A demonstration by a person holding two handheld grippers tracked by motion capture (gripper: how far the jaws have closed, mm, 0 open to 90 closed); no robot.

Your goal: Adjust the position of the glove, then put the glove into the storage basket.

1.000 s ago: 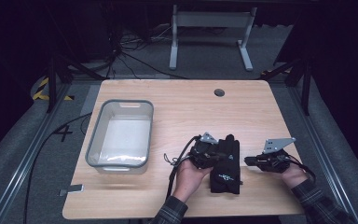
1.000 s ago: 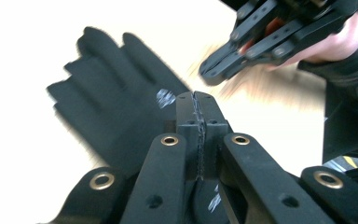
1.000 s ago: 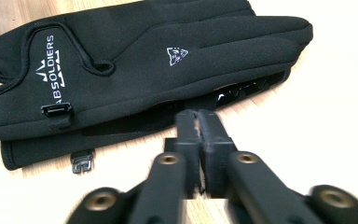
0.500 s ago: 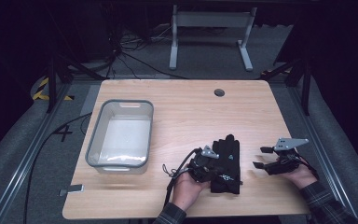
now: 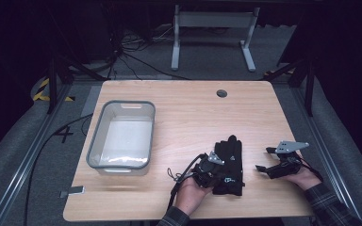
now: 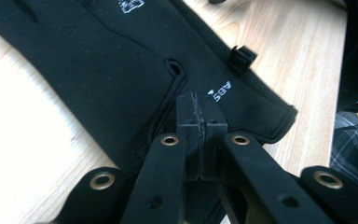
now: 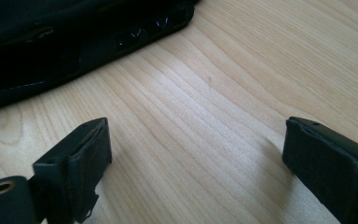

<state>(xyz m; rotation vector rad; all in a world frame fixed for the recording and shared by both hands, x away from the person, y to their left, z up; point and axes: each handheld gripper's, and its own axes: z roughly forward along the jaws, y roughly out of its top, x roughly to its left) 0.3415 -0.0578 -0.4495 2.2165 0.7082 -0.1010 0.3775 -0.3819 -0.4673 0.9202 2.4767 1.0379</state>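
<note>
Black glove (image 5: 229, 162) lies under the pressed-together left gripper (image 5: 212, 165), at nine o'clock from the right gripper (image 5: 263, 159), whose jaws have just been spreading, empty

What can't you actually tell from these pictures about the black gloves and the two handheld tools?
- Left gripper: its shut jaws lie on the black gloves; whether fabric is pinched is hidden in the left gripper view.
- High view: how many gloves are stacked; all black.
- Glove lettering: too small.
- Plastic bin: contents unclear through glare.
</note>
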